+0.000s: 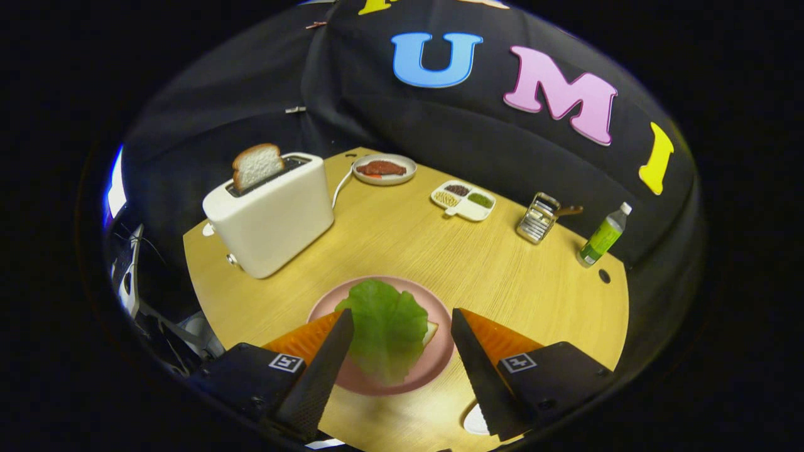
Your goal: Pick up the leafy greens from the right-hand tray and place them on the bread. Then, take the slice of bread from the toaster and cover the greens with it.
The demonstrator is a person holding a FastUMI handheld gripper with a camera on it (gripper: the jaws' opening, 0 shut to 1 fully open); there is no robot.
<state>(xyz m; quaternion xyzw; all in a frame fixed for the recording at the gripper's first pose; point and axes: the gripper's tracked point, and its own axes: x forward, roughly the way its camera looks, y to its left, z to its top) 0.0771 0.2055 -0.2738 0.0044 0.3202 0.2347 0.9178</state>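
Note:
A green lettuce leaf (386, 326) lies on a pink plate (440, 358), covering a slice of bread whose corner (431, 331) peeks out at the leaf's right side. My gripper (402, 323) hovers over the plate, open, with the leaf between and below its two fingers and nothing held. Beyond the plate to the left stands a white toaster (271, 216) with a slice of bread (256, 165) sticking up out of its slot.
At the far side of the wooden table (502, 270) are a plate of red meat (384, 169), a white divided dish (463, 200), a metal grater (537, 218) and a green bottle (603, 236). A white item (474, 422) lies near the right finger.

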